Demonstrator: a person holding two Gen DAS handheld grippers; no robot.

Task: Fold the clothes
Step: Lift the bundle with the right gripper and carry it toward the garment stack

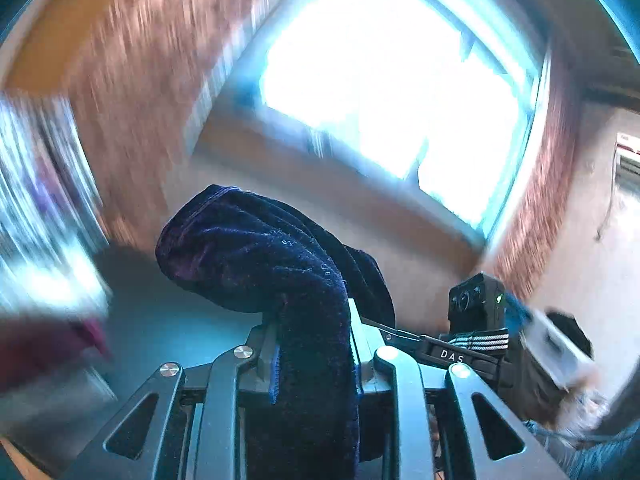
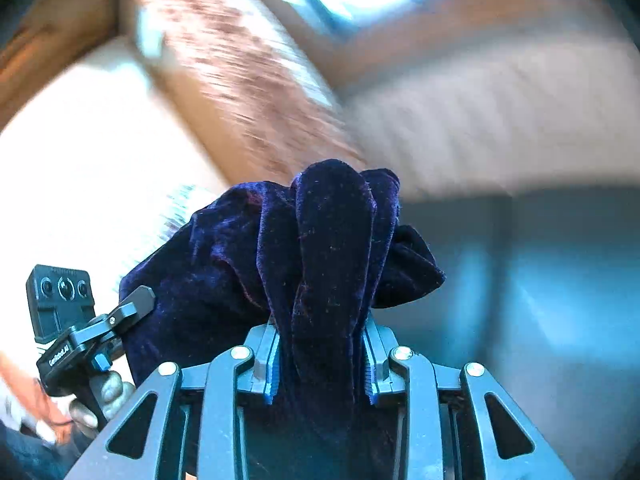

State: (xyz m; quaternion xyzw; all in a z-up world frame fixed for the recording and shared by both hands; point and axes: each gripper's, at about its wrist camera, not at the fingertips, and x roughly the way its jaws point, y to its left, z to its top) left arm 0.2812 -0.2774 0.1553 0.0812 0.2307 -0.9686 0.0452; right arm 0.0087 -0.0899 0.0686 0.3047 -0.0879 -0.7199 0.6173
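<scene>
- Where the left wrist view looks out along its own fingers, the left gripper (image 1: 314,344) is clamped on a dark blue velvet garment (image 1: 256,256), the cloth pinched between both pads at the lower centre of the frame.
- Above the pinch the garment bunches into a rounded fold that leans toward the left of the frame; below it, a strip of the cloth hangs down between the gripper's linkage bars.
- A bright window (image 1: 392,80) fills the upper right of that view, with a blurred reddish curtain (image 1: 136,92) to its left and a second strip of the same pattern along its right edge.
- At the lower right of the left wrist view, a small black camera (image 1: 476,300) sits on a clamp arm; what lies behind it is smeared by motion blur.
- In the right wrist view the right gripper (image 2: 322,360) likewise pinches the velvet garment (image 2: 328,248), its blue-edged pads (image 2: 274,364) pressing the cloth from both sides at the lower centre.
- There the cloth stands up in several thick folds above the pads and spills to the left and right of them.
- At the lower left of the right wrist view, a hand (image 2: 100,396) holds a black handle that carries another small camera unit (image 2: 60,292).
- The background of the right wrist view is heavily blurred: pale wall at left, reddish curtain (image 2: 248,72) across the upper centre.
</scene>
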